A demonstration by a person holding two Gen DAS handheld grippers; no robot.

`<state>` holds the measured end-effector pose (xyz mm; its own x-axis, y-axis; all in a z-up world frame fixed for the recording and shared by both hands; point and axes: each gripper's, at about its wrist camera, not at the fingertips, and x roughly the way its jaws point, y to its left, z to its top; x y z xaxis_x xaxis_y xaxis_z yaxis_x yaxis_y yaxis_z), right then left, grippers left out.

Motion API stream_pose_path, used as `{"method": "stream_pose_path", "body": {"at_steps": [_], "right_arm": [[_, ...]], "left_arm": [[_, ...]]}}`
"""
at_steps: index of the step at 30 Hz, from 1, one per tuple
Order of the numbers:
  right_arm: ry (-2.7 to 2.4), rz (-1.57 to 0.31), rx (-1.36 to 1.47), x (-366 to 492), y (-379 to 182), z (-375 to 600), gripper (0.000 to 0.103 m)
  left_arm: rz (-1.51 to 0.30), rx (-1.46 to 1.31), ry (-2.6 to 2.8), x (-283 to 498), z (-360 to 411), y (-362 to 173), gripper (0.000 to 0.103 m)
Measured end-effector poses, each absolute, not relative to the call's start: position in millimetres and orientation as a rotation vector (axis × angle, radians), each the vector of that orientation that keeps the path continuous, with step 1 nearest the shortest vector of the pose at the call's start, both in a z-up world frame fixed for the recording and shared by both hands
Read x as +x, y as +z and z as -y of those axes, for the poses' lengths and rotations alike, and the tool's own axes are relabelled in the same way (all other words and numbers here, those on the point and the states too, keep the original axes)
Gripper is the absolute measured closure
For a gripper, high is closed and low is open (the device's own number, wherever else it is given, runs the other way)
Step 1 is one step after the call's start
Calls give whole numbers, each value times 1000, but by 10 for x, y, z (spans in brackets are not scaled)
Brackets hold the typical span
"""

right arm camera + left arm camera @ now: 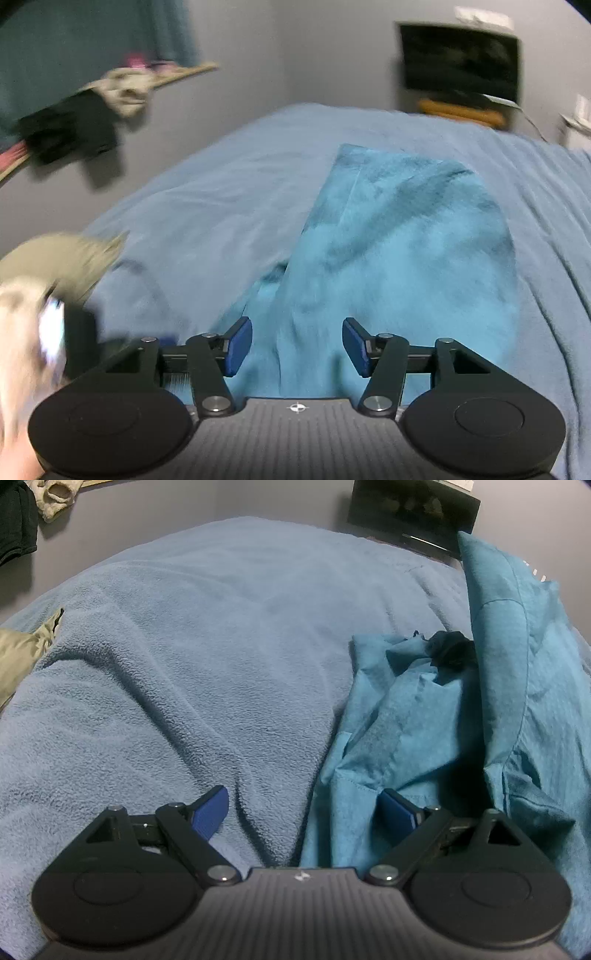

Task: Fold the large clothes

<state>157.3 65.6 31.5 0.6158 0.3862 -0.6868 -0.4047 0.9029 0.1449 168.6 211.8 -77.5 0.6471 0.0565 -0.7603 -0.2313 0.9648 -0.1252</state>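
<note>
left wrist view: the left tool [304, 810] hangs released, its two blue pads spread wide and nothing pinched between them. the teal garment [443, 716] lies crumpled on the light blue blanket [192, 657] of the bed, ahead and to the right of the tool; its near edge runs beneath the right pad [399, 810], while the left pad [210, 812] is over bare blanket. one dark bunched piece [448, 648] sits on the garment's far folds. one olive cloth [22, 653] shows at the left edge. no writing can be read.

right wrist view, blurred: the right tool [297, 347] is released, pads apart, gripping nothing. the one teal garment [399, 251] stretches away directly ahead and below, on the blanket [207, 192]. a dark screen [458, 59] is by the wall. no readable labels.
</note>
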Motion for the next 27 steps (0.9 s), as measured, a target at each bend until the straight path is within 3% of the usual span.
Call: {"method": "stream_pose_path", "body": {"at_steps": [3,5,9,11,14,15,20,23,27], "right_arm": [[348,-811,-67,1870,281,-1115,34],[276,-808,-141,1985,261,-1410,16],[127,-801,-296,2174,52,-1729,18],[92,-842,-287,2266,-83,-1707,29],[120,-853,-235,2309,-126,-1565,93],[147,-866,-184,2326,-100,-1490,98],[312,-857,-31,2293,162,-1239,102],[464,-849,87,2279,339,-1121,102],[389,-815,14,2326,445,-1123,101]], "left_arm": [[-848,-226,159,1669,-2133,-781,14],[-845,-233,155,1663,-2145,-782,14],[-839,-238,147,1644,-2161,-776,14],[-835,-243,142,1632,-2170,-774,14],[-830,-248,133,1618,-2177,-768,14],[-829,-247,128,1614,-2175,-763,14],[-804,-279,106,1564,-2204,-719,14],[-688,-417,17,1405,-2361,-603,14],[-584,-594,-20,1256,-2625,-588,14]]}}
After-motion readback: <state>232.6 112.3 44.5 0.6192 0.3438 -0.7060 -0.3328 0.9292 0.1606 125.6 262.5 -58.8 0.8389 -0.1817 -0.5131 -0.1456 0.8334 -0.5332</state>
